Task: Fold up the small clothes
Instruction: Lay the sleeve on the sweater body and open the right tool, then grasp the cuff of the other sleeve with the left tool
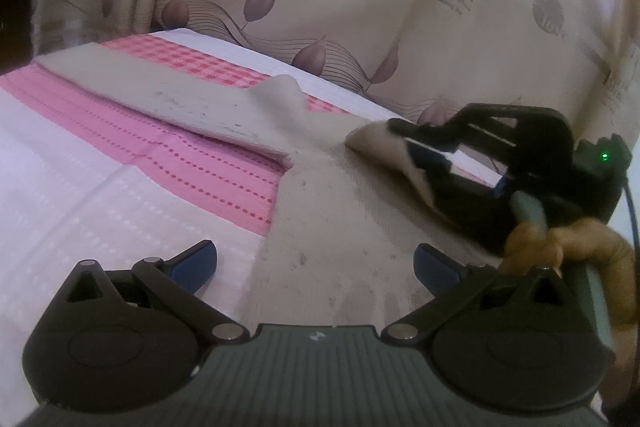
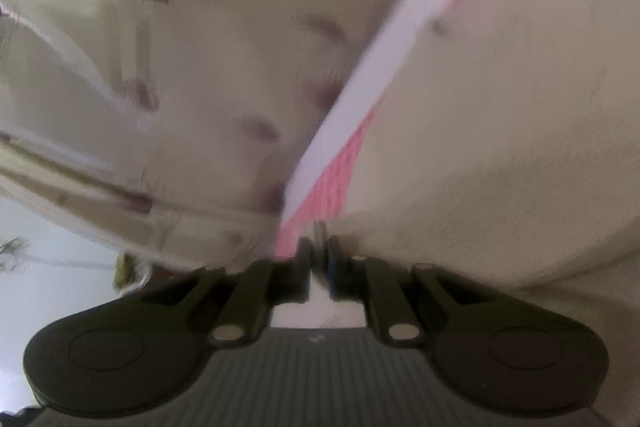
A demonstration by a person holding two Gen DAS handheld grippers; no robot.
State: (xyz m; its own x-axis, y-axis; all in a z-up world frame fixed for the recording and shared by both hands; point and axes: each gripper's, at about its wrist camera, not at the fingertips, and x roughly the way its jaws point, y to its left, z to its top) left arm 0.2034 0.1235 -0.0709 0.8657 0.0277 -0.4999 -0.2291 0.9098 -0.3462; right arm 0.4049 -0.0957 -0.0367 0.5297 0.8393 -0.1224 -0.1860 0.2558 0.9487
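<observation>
While right tool clamps beige garment corner | left tool spread, garment beneath

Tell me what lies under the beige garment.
The beige fabric garment lies on a pink-and-white patterned cloth, visible around it. What the garment itself covers is hidden.

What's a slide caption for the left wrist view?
Open left tool hovers over beige garment while right tool pinches its lifted edge.

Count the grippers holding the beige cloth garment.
1. The right gripper is shut on the beige cloth garment's far edge. The left gripper hovers open above it, holding nothing.
</observation>
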